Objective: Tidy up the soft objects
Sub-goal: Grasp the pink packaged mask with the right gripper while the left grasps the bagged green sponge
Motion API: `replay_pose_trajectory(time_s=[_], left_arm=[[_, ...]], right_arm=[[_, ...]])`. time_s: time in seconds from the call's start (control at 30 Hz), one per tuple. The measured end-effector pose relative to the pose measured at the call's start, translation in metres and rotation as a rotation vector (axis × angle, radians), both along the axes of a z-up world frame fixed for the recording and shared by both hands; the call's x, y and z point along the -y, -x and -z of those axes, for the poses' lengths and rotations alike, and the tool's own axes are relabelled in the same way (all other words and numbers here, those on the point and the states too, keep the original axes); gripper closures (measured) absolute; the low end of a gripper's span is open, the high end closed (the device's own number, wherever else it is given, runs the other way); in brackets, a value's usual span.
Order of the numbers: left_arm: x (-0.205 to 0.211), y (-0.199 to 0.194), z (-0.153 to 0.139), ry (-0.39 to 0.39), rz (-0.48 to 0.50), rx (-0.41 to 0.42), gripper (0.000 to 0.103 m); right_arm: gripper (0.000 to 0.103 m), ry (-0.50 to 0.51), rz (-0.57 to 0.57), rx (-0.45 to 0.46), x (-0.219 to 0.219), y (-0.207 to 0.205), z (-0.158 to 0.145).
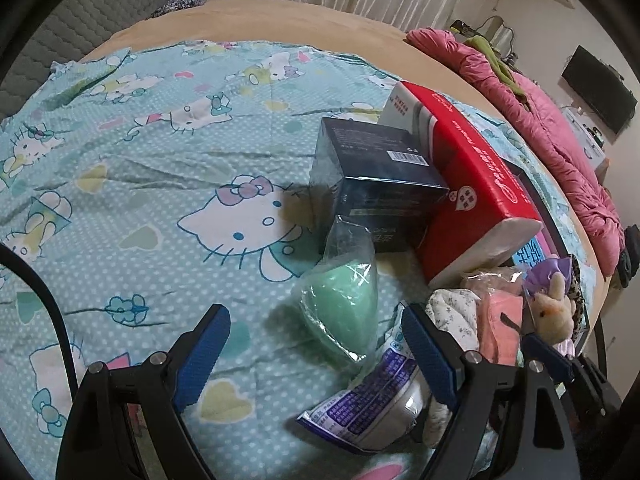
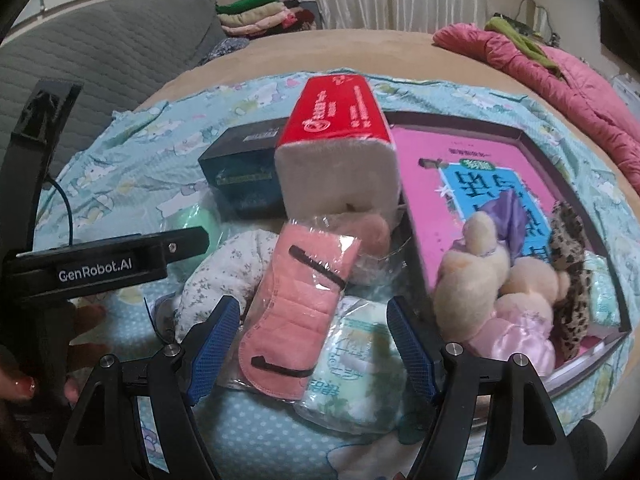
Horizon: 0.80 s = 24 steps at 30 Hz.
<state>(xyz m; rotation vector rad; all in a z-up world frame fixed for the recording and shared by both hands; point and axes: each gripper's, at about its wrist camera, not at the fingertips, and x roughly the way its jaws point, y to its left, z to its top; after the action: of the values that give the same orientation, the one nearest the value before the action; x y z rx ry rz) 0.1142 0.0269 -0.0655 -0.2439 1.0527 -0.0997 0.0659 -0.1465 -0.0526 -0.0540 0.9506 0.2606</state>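
Note:
Soft items lie piled on a cartoon-cat sheet. My left gripper is open, hanging over a bagged green sponge and a purple-printed packet, touching neither. My right gripper is open too. A bagged pink mask and a green-white tissue pack lie between its fingers, and the pads do not press on them. A floral cloth lies to the left of the mask. A cream plush toy and a leopard-print piece rest in a dark-rimmed tray on a pink book.
A red tissue pack leans on a dark blue box behind the pile. The left gripper's body and a hand fill the right view's left side. A pink quilt runs along the bed's right edge, and folded clothes are stacked beyond.

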Motion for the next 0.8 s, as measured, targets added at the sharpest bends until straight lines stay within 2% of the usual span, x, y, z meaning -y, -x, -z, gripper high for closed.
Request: replay_pose_trajectory(time_s=[0.2,0.47,0.63,0.7,0.73,0.8], left_arm=[[0.001,-0.005,0.006,0.017,0.003,-0.011,0.016],[-0.002,-0.008,0.011,0.048,0.008,0.004,0.017],[-0.007,-0.009,0.011,0.080,0.004,0.011,0.041],[-0.008,-0.011,0.012,0.103,0.010,0.006,0.047],[-0.008,-0.012,0.012,0.111,0.014,0.008,0.054],[-0.004,-0.012,0.011,0.118,0.032,0.016,0.060]], right_arm=[[0.051,0.013,-0.025,-0.002,-0.005,-0.001,0.008],[0.057,0.021,-0.029,0.048,-0.001,0.003,0.000],[0.058,0.008,-0.028,0.055,0.001,0.004,-0.005],[0.058,0.007,-0.032,0.063,0.001,0.006,-0.007],[0.058,0.008,-0.034,0.068,0.001,0.006,-0.009],[0.058,0.005,-0.039,0.076,0.001,0.008,-0.011]])
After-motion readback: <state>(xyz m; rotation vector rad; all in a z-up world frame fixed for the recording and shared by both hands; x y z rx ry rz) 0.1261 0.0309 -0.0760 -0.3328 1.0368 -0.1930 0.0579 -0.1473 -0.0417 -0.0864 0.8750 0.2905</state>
